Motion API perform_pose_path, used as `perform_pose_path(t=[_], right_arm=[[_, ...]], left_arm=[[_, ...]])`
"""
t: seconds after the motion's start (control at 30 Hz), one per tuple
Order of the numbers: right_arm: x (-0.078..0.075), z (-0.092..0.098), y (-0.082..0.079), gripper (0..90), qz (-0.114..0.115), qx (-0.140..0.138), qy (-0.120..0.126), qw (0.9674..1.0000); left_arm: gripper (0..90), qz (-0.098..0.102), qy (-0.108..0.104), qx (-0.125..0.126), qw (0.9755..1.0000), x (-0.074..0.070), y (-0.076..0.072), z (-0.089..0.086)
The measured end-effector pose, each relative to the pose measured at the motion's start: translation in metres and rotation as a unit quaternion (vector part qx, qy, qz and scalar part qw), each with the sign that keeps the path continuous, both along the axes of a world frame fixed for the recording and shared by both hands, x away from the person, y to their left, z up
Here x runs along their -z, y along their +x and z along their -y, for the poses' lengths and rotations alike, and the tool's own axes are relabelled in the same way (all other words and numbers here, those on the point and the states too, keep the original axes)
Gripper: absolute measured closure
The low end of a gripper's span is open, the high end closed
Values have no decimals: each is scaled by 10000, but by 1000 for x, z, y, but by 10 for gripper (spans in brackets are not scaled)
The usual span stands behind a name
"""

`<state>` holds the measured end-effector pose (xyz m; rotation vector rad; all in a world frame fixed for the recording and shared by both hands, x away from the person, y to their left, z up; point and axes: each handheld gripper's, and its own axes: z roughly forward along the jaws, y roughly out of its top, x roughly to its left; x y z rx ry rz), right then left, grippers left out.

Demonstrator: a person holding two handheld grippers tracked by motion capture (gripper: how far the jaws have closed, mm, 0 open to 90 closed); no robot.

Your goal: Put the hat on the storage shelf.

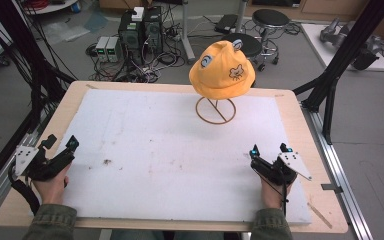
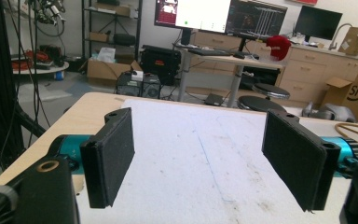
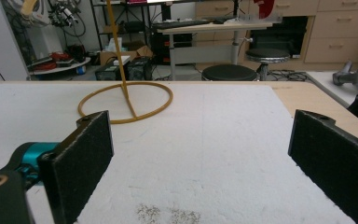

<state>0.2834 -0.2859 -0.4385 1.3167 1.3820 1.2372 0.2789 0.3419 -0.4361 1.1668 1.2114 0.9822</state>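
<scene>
Your left gripper (image 1: 60,145) and right gripper (image 1: 269,149) both rest at the near edge of the white foam sheet (image 1: 170,150), jaws spread wide, holding nothing. The orange bucket hat with cartoon eyes (image 1: 222,70) sits atop the yellow wire ring-base stand (image 1: 215,111), far side, well apart.

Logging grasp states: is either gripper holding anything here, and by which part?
Nothing is held. The left gripper and right gripper are both open and empty.

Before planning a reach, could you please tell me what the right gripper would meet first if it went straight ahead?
Probably nothing on the table: the right gripper points past the yellow wire ring base of the hat stand, which lies left of its line; depth is uncertain.
</scene>
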Motion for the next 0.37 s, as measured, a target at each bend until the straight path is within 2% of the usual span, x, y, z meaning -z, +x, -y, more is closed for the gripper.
perform_pose_path(t=[0.37], right_arm=[[1, 0, 1, 54, -41, -24, -12, 10000]], left_arm=[[252, -117, 2, 0, 9999, 4, 2, -2]])
